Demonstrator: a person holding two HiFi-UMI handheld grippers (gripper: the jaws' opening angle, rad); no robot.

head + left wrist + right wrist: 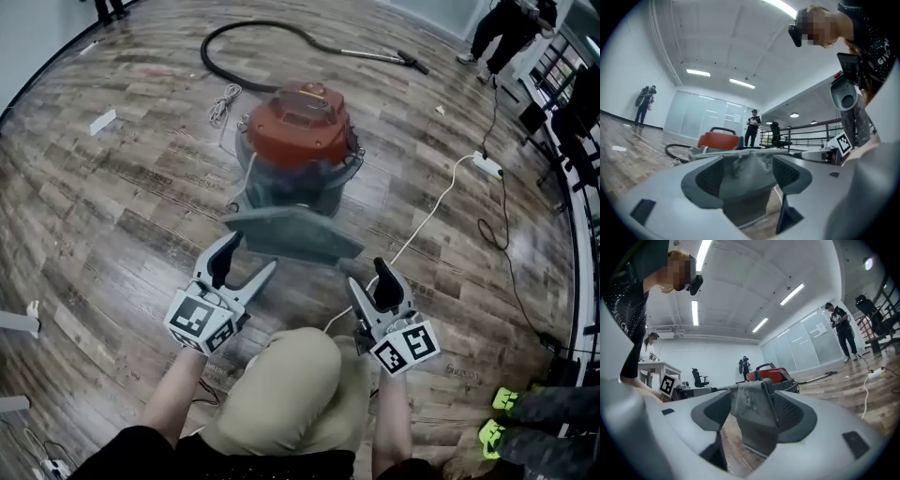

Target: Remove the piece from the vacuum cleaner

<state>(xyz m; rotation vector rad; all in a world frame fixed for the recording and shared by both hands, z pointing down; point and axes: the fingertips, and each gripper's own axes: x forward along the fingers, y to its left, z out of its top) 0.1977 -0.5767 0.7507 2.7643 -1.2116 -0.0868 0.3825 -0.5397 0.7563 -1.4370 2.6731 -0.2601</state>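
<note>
**A:** Gripper state, quick?

**B:** Both released. The left gripper (253,254) has its jaws spread wide, and so does the right gripper (367,276). Each gripper view shows the flat grey rectangular plastic piece (292,234) standing between the jaws. As I read it, the pads aren't pinching it.

**A:** Where's the piece?

**B:** It's off the red-lidded, clear-bodied canister vacuum cleaner (298,127), low at the vacuum's 6 o'clock and just beside the base. I can't tell if it lies flat on the wood-plank floor (112,216) or leans on the canister.

**A:** What could go wrong?

**B:** Three things, all my judgement:
- **Snagging:** The piece's edge is inside both open jaws. Pulling back crooked could hook it with a jaw and drag or flip it.
- **Tipping:** If the piece is only propped, it could slide or topple with nothing gripping it.
- **Cable:** The thin white cable (427,220) runs from the piece's 3 o'clock down toward the right gripper. A careless sweep could catch it and tug the vacuum.

**A:** Anything else?

**B:** The kneeling person's knee in khaki trousers (291,375) is near, at the piece's 6 o'clock. Shifting forward could bump the piece.
</note>
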